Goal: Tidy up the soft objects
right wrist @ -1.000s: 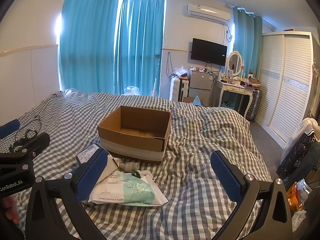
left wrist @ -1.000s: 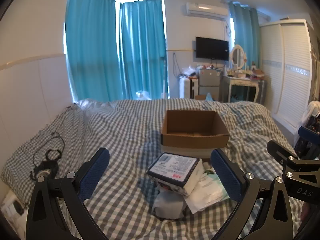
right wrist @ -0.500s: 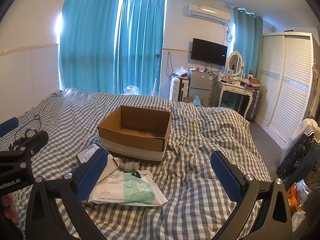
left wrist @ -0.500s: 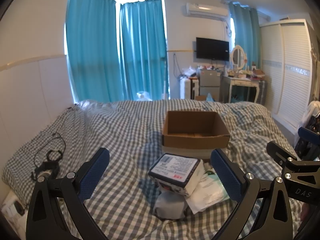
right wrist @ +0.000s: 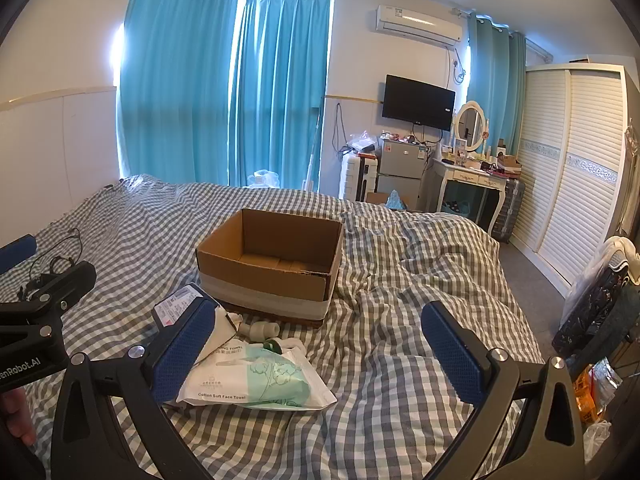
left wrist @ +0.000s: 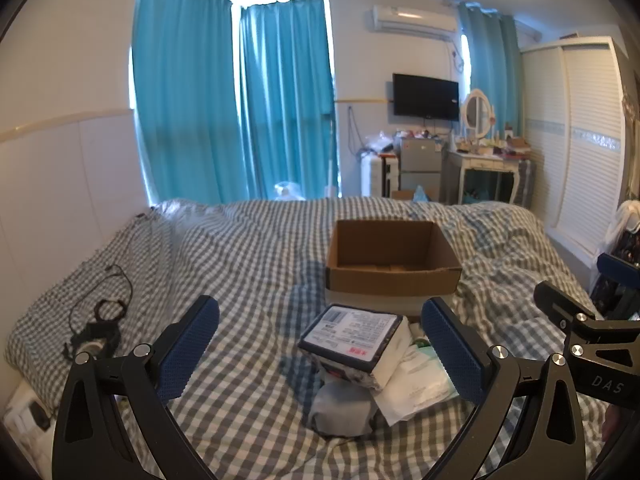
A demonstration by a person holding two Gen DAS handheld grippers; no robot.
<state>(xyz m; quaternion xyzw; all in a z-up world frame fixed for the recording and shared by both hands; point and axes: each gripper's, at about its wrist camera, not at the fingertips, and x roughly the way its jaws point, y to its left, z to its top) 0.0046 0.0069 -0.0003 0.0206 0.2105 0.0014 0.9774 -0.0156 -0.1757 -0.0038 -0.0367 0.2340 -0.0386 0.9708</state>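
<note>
An open, empty cardboard box [left wrist: 392, 264] stands on the checked bed; it also shows in the right wrist view [right wrist: 272, 260]. In front of it lies a pile: a dark-edged labelled pack [left wrist: 352, 338] on top, a grey soft bundle [left wrist: 340, 406] under it, and a white-and-green face towel pack [right wrist: 256, 380] beside them, with a small white bottle [right wrist: 260, 328] near the box. My left gripper [left wrist: 320, 348] is open and empty, just short of the pile. My right gripper [right wrist: 316, 352] is open and empty, with the towel pack by its left finger.
The checked duvet [right wrist: 420, 272] is rumpled. A black cable and small device [left wrist: 96, 328] lie on the bed at the left. A wall borders the bed's left side. A wardrobe [right wrist: 576, 184], dressing table and clutter stand at the right.
The left view has shifted very slightly; the pile and box sit a touch lower in it. Both grippers stay open and nothing was picked up.
</note>
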